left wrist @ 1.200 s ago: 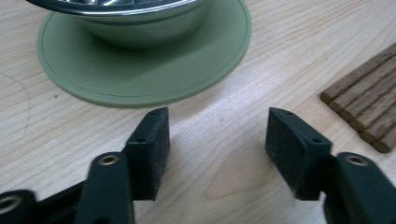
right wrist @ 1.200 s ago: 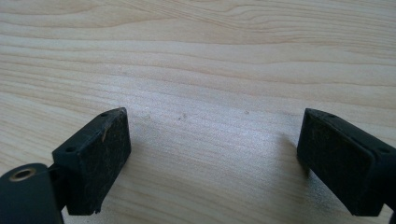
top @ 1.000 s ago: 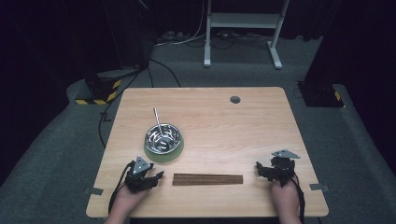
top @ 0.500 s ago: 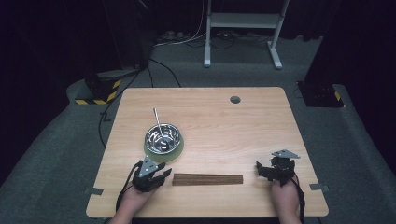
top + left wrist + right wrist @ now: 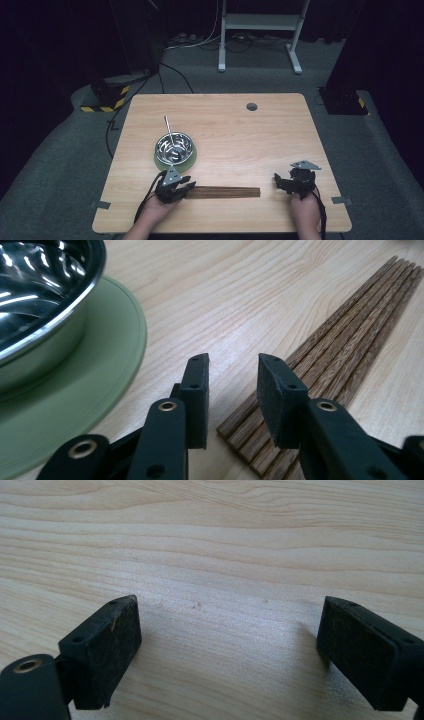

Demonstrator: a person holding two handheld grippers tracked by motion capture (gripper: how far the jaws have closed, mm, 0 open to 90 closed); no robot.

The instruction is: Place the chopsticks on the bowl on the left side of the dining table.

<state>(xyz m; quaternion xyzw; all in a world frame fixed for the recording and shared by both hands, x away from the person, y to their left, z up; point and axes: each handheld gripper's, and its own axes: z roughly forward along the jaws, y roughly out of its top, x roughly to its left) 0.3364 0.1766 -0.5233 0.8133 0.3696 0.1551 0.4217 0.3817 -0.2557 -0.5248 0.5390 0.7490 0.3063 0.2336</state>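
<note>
Chopsticks [image 5: 345, 335] lie under the left gripper [image 5: 232, 377]'s half-closed jaws, ungripped.

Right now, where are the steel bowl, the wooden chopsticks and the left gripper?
steel bowl [image 5: 174, 145], high view, on its shiny inside.
wooden chopsticks [image 5: 225, 192], high view, on the middle of the row.
left gripper [image 5: 232, 390], left gripper view, midway between its fingertips.

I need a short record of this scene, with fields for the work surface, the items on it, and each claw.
surface: wooden table
bowl: steel, on a green mat, rod leaning in it
chopsticks: bundle lying flat near the front edge
left claw: at the bundle's left end, jaws just been closing, gap remains, nothing gripped
right claw: open over bare wood
</note>
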